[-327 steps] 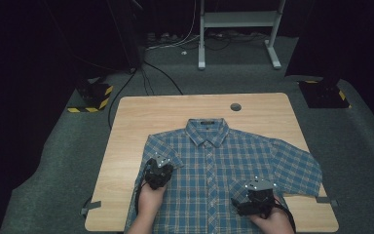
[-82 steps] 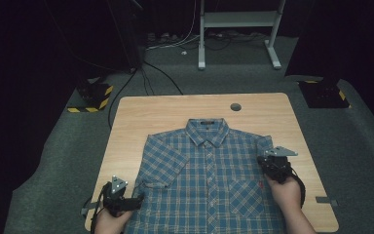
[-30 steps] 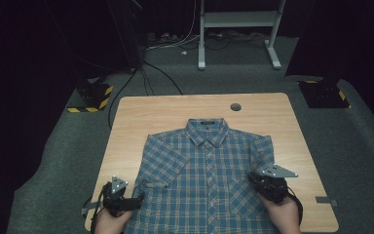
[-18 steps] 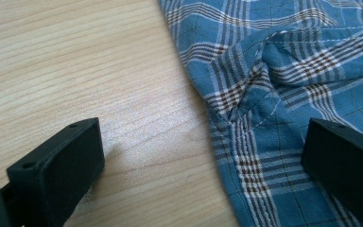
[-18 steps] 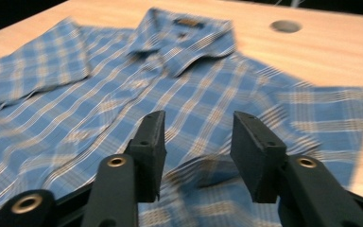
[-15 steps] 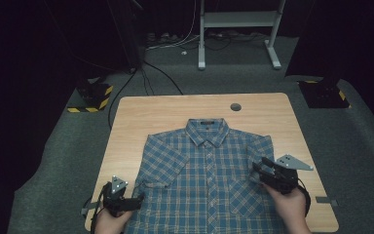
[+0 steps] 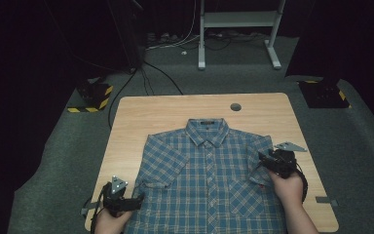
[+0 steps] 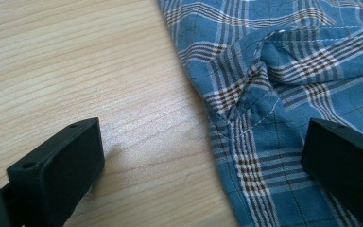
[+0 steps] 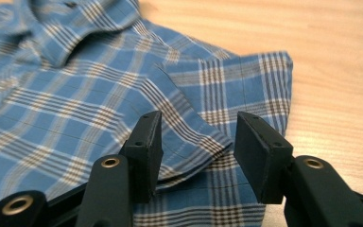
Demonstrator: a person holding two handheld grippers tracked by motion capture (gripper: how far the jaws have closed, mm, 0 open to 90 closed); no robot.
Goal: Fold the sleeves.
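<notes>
A blue plaid shirt (image 7: 209,180) lies flat, front up, across the lower middle of the desk (image 7: 141,117). The right gripper (image 7: 268,161), at the lower right, has just been opening its fingers (image 9: 144,151); they stand part-spread astride the folded sleeve cuff (image 9: 208,142), seemingly not pinching it. The left gripper (image 7: 126,201), at the lower left, has its fingers (image 8: 56,175) spread wide over the shirt's edge.

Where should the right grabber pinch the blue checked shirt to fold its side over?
Probably at the folded sleeve cuff of the shirt, coming in low from the table's right edge. That cuff lies doubled, its edge raised a little off the cloth below, so one jaw could slip under it. The right gripper already points there, jaws open with the cuff edge between them, not yet pinched.
</notes>
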